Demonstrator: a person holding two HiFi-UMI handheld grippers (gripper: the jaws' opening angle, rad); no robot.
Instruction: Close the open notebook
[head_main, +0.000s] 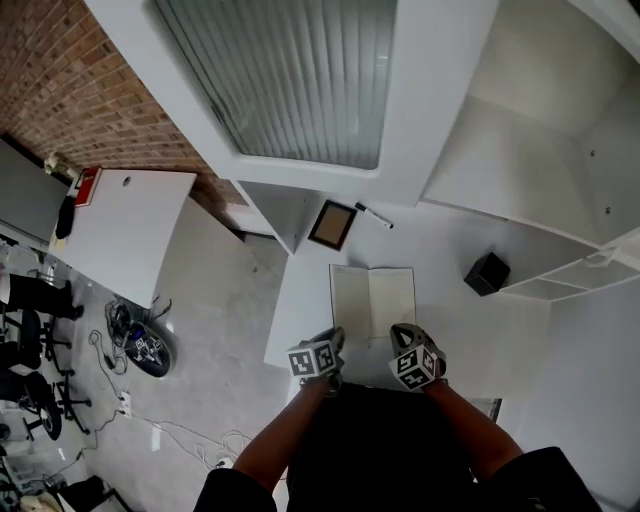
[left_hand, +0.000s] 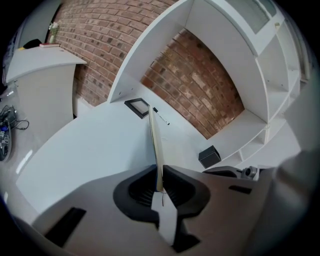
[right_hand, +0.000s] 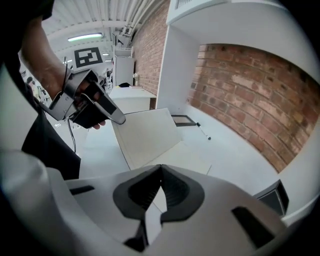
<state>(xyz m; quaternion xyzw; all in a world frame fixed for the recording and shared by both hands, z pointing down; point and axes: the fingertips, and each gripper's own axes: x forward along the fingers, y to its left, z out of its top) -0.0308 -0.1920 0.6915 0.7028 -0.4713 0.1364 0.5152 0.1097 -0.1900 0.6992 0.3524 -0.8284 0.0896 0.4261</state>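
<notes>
An open notebook (head_main: 372, 298) with blank cream pages lies on the white table (head_main: 470, 345) in front of me. My left gripper (head_main: 334, 340) is shut on the near edge of the notebook's left half. In the left gripper view that half (left_hand: 155, 142) stands edge-on between the jaws of the left gripper (left_hand: 159, 174). The right gripper view shows the left half (right_hand: 146, 134) lifted and tilted, with the left gripper (right_hand: 102, 111) clamped on its corner, while the right page (right_hand: 187, 159) lies flat. My right gripper (right_hand: 160, 172) is shut with nothing in it, above the notebook's near right edge (head_main: 402, 335).
A dark picture frame (head_main: 332, 224) and a pen (head_main: 375, 215) lie beyond the notebook. A black cube (head_main: 487, 273) sits to the right by the white shelves (head_main: 560, 150). A brick wall (left_hand: 200, 85) backs the table. At the left are another white table (head_main: 125, 230) and cables on the floor (head_main: 140, 345).
</notes>
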